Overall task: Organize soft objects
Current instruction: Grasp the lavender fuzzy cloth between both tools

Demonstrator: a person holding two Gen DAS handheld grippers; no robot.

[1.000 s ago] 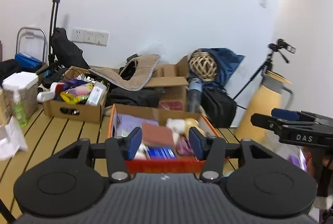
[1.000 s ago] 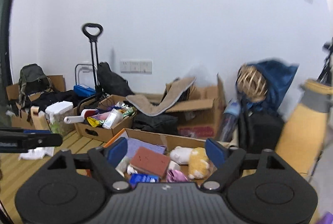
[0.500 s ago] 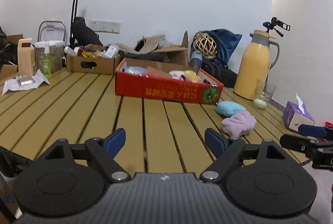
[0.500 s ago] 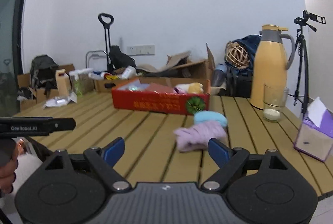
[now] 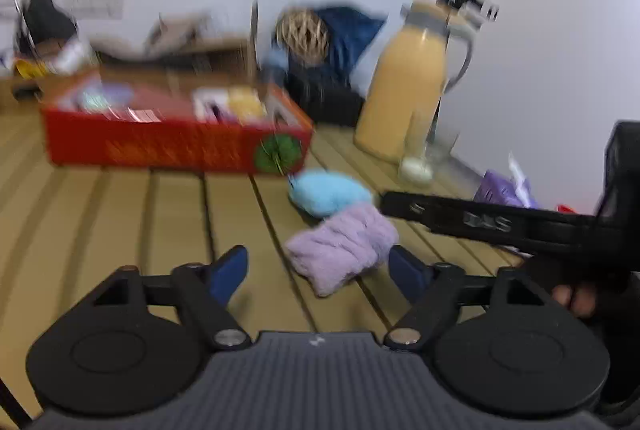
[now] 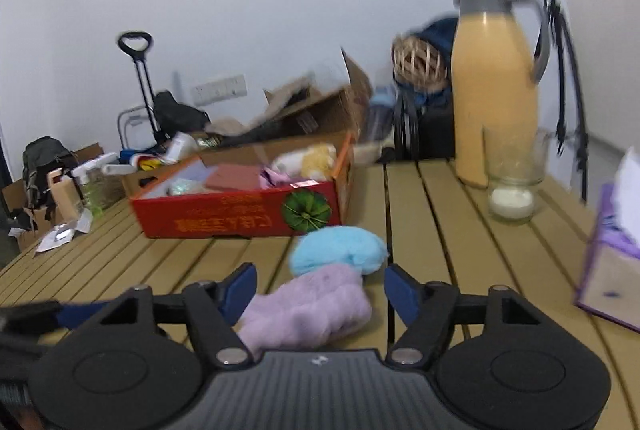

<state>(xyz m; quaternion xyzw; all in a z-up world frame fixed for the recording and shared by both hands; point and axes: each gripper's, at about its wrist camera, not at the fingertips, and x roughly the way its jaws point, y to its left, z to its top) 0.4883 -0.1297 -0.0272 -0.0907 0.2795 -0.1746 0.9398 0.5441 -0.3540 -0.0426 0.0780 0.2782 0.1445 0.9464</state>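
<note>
Step in hand: approach to the lilac plush (image 6: 308, 310); nothing is gripped.
Right gripper (image 6: 318, 288): jaws, just narrowed, are held apart astride the plush, pads clear.
Left gripper (image 5: 318, 270): jaws, just narrowed, are unclosed and empty; plush at 12 o'clock.
Blue plush (image 6: 338, 249): touching the lilac one, at its 12 o'clock.
Red box (image 6: 240, 220): at 11 o'clock.
Next move: closure on the plush is judged necessary, then carriage to the box.

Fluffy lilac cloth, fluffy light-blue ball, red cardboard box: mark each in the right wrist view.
Fluffy lilac cloth (image 6: 308, 308), right wrist view, middle of its pile.
Fluffy light-blue ball (image 6: 338, 249), right wrist view, its centre.
Red cardboard box (image 6: 224, 220), right wrist view, front wall.
</note>
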